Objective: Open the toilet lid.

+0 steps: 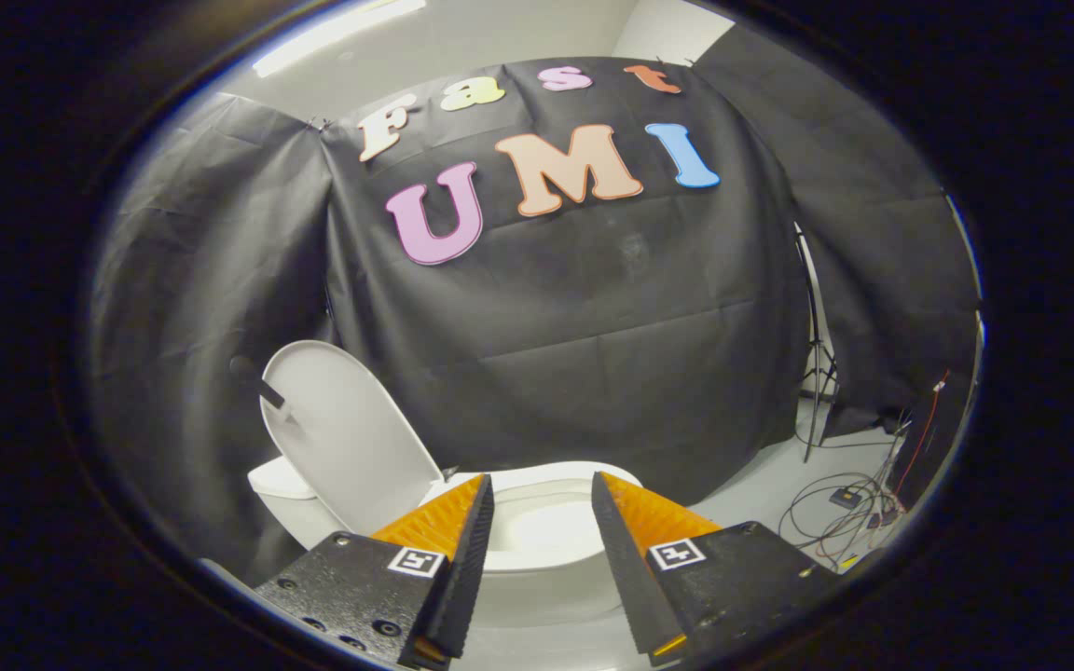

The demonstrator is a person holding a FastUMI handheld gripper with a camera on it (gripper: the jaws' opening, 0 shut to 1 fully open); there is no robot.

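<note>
step: lid looks already raised, task near done | toilet lid (341, 433) upright at lower left of frame, leaning back by the tank (278, 482), seat (537, 550) bare | tongs (542, 494) parted, empty, above seat | next: likely draw clear, no grasp needed

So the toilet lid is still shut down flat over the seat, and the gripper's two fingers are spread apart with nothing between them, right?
Not quite. In the gripper view the toilet lid stands raised, leaning back, with the seat uncovered. The rest holds: the gripper has its fingers spread apart with nothing gripped between them.
</note>
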